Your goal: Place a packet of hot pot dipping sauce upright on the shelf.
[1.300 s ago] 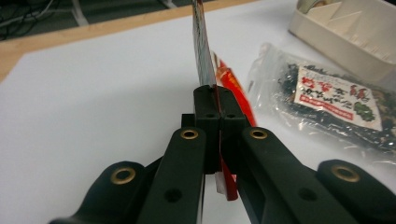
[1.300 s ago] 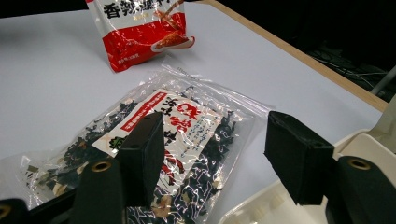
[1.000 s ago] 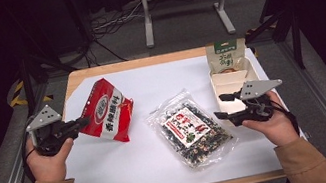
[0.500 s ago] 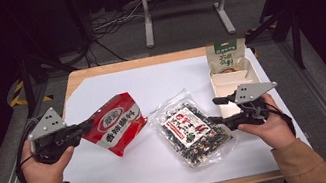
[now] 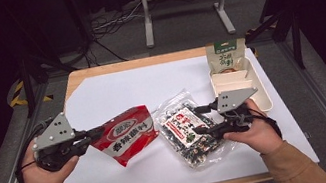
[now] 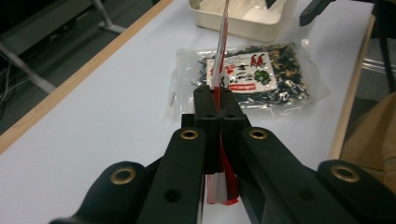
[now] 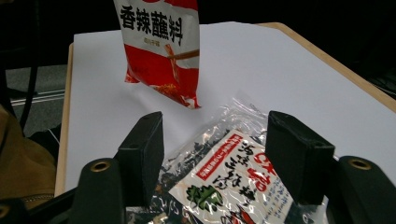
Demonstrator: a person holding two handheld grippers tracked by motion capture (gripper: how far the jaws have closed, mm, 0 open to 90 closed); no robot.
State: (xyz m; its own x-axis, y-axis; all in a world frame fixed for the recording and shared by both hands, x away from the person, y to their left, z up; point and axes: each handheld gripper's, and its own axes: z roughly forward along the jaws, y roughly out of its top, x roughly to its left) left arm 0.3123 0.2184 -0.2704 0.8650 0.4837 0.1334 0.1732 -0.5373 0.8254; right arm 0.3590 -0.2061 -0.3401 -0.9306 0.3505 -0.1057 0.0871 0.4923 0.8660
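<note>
My left gripper (image 5: 98,132) is shut on the edge of a red and white snack packet (image 5: 125,135), which hangs a little above the white table cover. In the left gripper view the packet (image 6: 221,56) stands edge-on between the closed jaws of that gripper (image 6: 216,100). A clear bag of dark seaweed (image 5: 186,129) lies flat at the table's middle. My right gripper (image 5: 197,120) is open over the bag's right side, one jaw on each side of the label (image 7: 236,179). The red packet (image 7: 161,44) hangs beyond it.
A cream tray (image 5: 257,86) stands at the right back of the table, with a green and white pouch (image 5: 226,55) upright at its far end. The white cover (image 5: 125,90) leaves wooden table edge (image 5: 136,64) bare at the back.
My left gripper has swung the red packet down and to the right, toward the seaweed bag. My right gripper has shifted left over the bag.
</note>
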